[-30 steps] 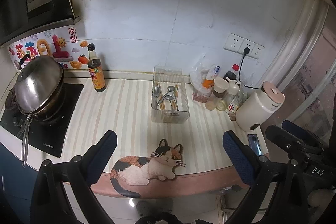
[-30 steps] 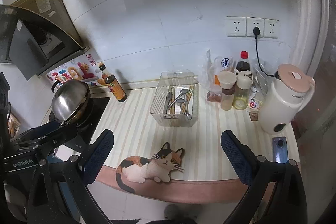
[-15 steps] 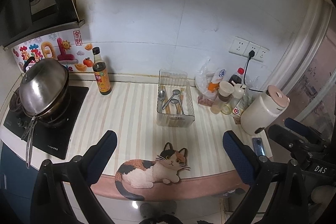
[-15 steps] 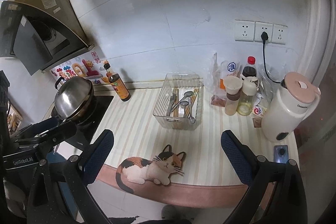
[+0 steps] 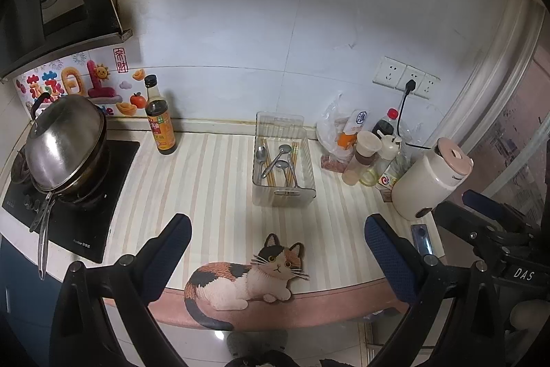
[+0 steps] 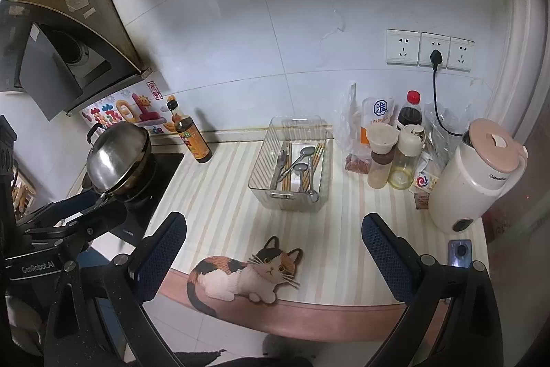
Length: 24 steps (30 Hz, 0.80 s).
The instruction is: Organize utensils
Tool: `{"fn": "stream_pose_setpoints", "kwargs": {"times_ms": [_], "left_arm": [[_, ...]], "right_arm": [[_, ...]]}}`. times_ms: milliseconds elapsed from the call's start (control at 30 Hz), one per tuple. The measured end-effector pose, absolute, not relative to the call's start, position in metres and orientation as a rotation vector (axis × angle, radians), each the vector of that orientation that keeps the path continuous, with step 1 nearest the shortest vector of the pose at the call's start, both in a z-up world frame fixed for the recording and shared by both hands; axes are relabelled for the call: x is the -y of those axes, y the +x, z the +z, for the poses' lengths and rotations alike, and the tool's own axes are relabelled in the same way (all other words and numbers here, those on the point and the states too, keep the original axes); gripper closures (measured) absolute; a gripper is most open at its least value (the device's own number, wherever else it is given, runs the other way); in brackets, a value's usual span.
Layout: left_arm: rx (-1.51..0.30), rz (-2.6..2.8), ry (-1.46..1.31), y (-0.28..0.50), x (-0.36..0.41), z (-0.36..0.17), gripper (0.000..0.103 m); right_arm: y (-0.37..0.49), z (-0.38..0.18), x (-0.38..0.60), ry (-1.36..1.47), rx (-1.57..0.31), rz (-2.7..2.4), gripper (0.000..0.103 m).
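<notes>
Spoons and chopsticks lie together in the clear bin mid-tabletop; my left gripper and right gripper hang spread and empty before it, so sorted or waiting, I cannot judge

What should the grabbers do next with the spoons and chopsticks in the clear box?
Hard to say for sure. The spoons and chopsticks already lie together in the clear bin, which fits tidied or still unsorted. Both the left gripper and right gripper hang open and empty, back from the counter, so probably ease closer to look.
</notes>
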<state>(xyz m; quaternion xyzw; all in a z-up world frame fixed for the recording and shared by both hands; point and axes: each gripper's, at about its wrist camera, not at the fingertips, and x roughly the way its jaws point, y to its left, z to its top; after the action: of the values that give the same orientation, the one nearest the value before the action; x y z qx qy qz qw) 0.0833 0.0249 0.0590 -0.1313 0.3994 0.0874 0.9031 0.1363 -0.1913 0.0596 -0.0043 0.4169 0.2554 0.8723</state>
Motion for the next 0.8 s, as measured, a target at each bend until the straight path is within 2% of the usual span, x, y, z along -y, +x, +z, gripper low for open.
{"fn": "stream_pose_setpoints", "kwargs": {"times_ms": [800], "left_arm": [[-0.834,0.187,-0.281,0.0874,-0.0244,0.0535,0.0]], "right_arm": [[0.14,0.056,0.1907,-0.014,-0.881,0.535,0.0]]}}
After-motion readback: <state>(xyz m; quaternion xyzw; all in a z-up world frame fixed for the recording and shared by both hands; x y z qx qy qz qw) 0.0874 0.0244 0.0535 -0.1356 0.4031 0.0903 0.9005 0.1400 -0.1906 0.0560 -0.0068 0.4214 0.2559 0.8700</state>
